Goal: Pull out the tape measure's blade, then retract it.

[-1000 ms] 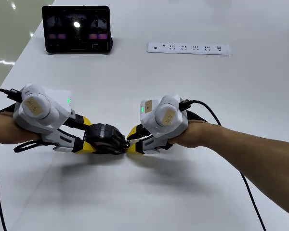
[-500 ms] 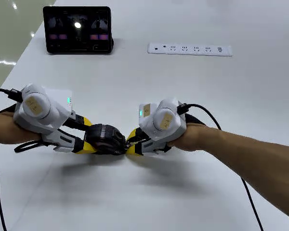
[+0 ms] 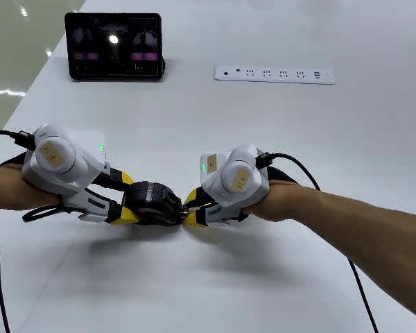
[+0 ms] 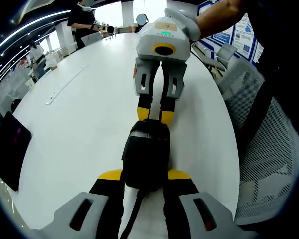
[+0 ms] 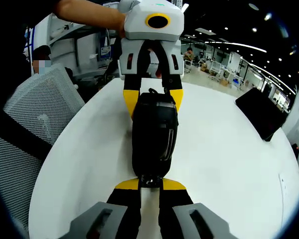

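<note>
Left hand-held gripper: you have it clamped on the black case of the tape measure, one yellow pad on each flank, with the case's rear end seated between the jaws.
Right hand-held gripper: its jaws are drawn close together at the case's front end, and they appear to pinch the small blade hook. The contact itself is too small to confirm.
Tape measure position: it sits low over the worktop, directly between your two tools. I cannot tell whether it touches the surface.
Long axis: the case runs left to right across you in the head view, with the blade mouth facing the right tool. In each gripper view the case points straight ahead at the opposite tool.
Nearer hand: both are at the case, and the right one holds the end that has to travel.
Judged pull line: draw your right hand out to the right, along that same axis, and brace the case with your left. A sideways pull would likely kink the blade.
Surface: it is white, smooth and glossy, with bare worktop to the right of your hand.
Clutter: a tablet and a power strip lie well apart at the far side. The cable trailing under your right forearm could drag.
Room: it is an open office, with a mesh chair beside the worktop.
</note>
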`<action>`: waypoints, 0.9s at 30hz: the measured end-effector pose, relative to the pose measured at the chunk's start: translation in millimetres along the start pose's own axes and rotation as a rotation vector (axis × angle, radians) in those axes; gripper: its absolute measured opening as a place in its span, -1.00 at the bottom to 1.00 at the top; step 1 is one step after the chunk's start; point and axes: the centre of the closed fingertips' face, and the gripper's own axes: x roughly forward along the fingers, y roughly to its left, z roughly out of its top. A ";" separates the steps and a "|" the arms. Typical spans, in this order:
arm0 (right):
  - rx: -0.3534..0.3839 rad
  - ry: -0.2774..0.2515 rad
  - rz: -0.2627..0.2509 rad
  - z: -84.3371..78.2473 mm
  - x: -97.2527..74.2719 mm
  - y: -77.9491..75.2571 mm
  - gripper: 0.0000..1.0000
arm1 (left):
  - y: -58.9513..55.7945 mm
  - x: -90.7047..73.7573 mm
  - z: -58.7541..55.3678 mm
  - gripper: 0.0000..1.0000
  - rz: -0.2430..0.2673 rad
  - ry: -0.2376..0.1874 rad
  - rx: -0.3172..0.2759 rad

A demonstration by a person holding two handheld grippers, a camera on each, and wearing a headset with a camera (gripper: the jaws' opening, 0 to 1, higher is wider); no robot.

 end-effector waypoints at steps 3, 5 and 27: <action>-0.002 0.001 0.000 -0.2 -0.4 0.2 -0.82 | 0.1 0.1 -0.1 -0.51 0.000 0.001 0.002; -0.002 0.002 0.001 -0.3 -0.8 0.3 -0.82 | 0.2 0.1 -0.2 -0.51 0.000 0.001 0.003; -0.005 0.018 -0.010 -13.6 -14.3 0.9 -0.82 | 0.6 0.7 0.0 -0.51 -0.002 0.000 -0.005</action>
